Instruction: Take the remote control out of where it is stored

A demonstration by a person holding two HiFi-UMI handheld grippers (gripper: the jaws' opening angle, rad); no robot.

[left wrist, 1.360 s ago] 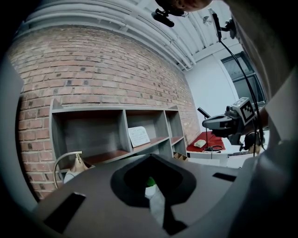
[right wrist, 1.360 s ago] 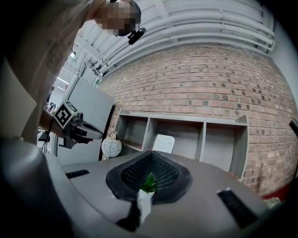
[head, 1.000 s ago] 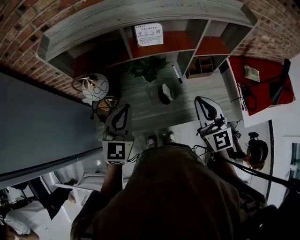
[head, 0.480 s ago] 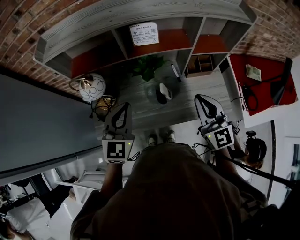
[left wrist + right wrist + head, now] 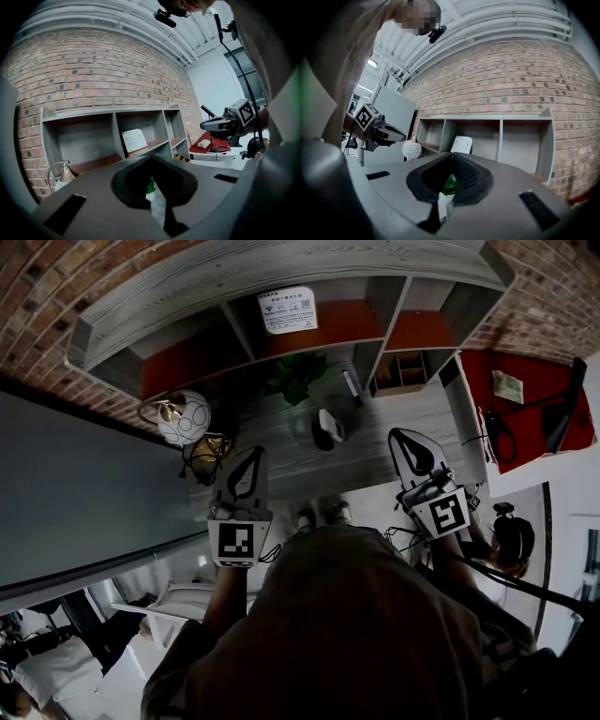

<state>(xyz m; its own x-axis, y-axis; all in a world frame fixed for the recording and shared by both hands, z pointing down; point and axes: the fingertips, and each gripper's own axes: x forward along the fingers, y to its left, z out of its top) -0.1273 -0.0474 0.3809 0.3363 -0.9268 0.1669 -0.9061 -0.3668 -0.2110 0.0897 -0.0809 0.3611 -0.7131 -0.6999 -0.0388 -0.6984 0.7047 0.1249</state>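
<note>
Short of the desk, I am holding left gripper and right gripper pressed together, empty; the right needs spreading before reaching the remote control.

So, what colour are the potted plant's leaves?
Green leaves, shown best in the head view.

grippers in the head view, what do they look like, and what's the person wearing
The left gripper and right gripper are alike: pale grey bodies, with fingers lined in black that taper to a point. Each carries a white cube printed with a black square marker. Thin dark cables trail near the cubes. The person wears a dark brownish top.
</note>
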